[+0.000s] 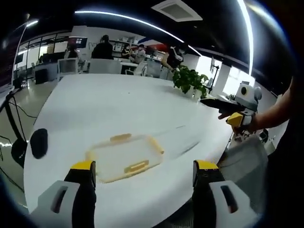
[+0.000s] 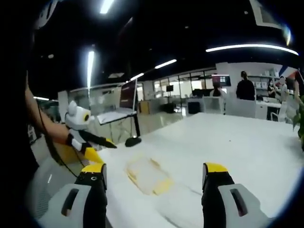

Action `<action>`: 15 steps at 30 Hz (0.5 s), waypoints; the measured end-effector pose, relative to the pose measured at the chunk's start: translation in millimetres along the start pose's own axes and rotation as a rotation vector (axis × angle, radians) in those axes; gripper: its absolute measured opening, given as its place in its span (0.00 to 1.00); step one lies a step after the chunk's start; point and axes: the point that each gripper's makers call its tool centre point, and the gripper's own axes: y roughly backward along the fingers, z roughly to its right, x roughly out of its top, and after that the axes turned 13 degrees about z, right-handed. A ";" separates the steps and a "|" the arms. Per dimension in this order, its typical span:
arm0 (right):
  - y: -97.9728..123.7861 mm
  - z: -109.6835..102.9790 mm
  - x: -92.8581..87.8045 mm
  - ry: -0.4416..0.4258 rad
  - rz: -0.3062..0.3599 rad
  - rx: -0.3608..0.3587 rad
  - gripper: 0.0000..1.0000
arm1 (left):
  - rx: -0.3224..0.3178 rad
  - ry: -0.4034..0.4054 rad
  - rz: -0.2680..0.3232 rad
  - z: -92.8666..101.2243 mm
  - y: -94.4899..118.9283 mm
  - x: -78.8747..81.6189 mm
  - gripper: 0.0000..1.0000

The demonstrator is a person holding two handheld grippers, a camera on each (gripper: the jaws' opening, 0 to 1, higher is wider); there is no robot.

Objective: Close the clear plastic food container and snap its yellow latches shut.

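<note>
- The container [image 1: 124,157] lies flat on the white table [image 1: 118,104], ahead of the left gripper [image 1: 145,173] and between the lines of its two jaws, nearer the left jaw; in the right gripper view it [image 2: 148,175] lies ahead, also between the jaws and nearer the left one.
- Its lid looks already down on the base, though the blur keeps me from being sure; the yellow latches [image 1: 136,166] show along its edges, one on the near side, one on the far side, one at the right end.
- Judging by the thin clear plastic, it is likely light, a little flexible and slick, so it may slide on the smooth table when pushed.
- A sensible hold is to steady one edge with one gripper while the other presses a latch down toward the rim.
- Both grippers are open with nothing between the jaws, and both are apart from the container.
- The right gripper [image 1: 239,116] appears at the right of the left gripper view, the left one [image 2: 90,147] at the left of the right gripper view.
- A potted plant [image 1: 189,80] stands far beyond the jaws.
</note>
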 end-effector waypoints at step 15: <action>-17.4 -6.6 -7.4 0.025 -0.025 0.034 0.80 | -0.036 -0.052 -0.068 -22.8 -1.0 -6.2 0.83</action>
